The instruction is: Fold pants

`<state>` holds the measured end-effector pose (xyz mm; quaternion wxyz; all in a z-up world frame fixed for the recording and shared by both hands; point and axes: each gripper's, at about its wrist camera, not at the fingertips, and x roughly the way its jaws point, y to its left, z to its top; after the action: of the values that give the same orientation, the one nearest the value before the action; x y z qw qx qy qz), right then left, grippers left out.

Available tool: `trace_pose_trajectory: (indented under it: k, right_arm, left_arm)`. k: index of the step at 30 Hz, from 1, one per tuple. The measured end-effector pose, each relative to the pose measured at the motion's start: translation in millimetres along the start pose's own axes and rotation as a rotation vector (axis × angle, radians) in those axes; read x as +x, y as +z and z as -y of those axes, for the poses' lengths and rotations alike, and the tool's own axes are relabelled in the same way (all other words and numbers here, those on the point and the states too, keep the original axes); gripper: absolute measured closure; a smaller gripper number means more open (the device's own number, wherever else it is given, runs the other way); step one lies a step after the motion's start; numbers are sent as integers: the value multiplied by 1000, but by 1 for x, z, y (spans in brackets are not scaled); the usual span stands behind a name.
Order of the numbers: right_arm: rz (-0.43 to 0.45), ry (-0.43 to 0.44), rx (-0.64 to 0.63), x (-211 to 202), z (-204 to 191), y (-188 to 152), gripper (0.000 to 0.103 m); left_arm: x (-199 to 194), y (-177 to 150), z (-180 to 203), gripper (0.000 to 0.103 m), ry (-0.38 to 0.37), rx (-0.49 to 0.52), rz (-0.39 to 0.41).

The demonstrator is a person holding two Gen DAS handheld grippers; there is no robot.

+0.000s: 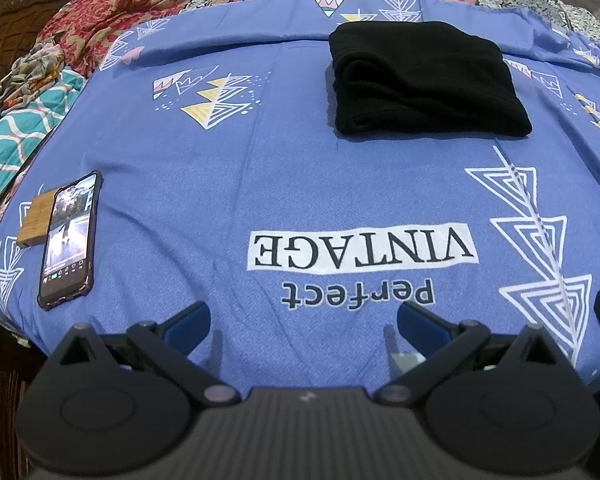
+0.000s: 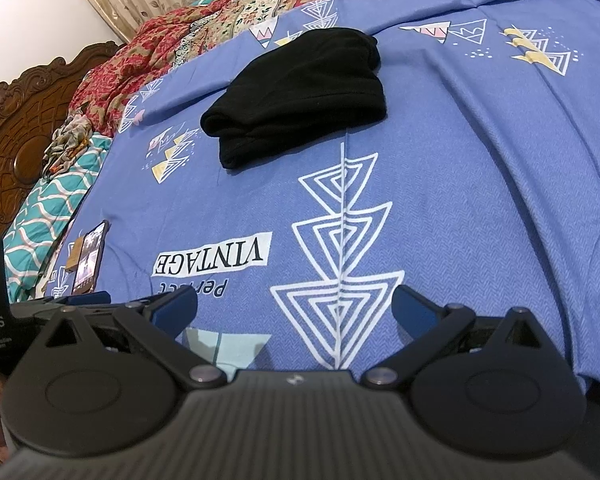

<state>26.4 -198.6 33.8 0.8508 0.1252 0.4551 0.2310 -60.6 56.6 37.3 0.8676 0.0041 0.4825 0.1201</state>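
Over at the left edge of the blue printed bedsheet [image 1: 260, 184] you've got a smartphone [image 1: 69, 240] lying face up, propped on a small wooden block [image 1: 34, 220], well clear of the action. Your left gripper [image 1: 303, 318] hangs above the near edge of the sheet, jaws spread wide, nothing between them. Move along to the middle and there they are: the black pants [image 1: 424, 80], already gathered into a compact folded bundle, sitting on the far half of the sheet, well apart from both grippers. From the right wrist view, the same pants [image 2: 300, 92] lie beyond the white triangle print, and your right gripper [image 2: 294, 308] is just as wide open and empty.

Now, how will that bundle handle? It looks like soft, thick, fleecy knit: light, floppy, no stiffness at all, and not slippery. It should sag the moment you lift one corner, so I'd pinch through all the layers at a folded edge, one gripper at each end, rather than snatching the top layer alone.

Its long axis seems to run from near to far, slightly angled toward the right. The stacked layer edges show on its left side; the rounded roll faces you. Which end is the waistband, you can't tell from here. By my reckoning the folding looks essentially done.
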Motion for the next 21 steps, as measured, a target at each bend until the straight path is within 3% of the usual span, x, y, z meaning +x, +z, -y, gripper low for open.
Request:
trace_pose_trajectory:
  k: [21]
  right_arm:
    - [-4, 5, 6, 1, 2, 1, 0]
  left_arm:
    - [-2, 2, 5, 0, 26, 21, 18]
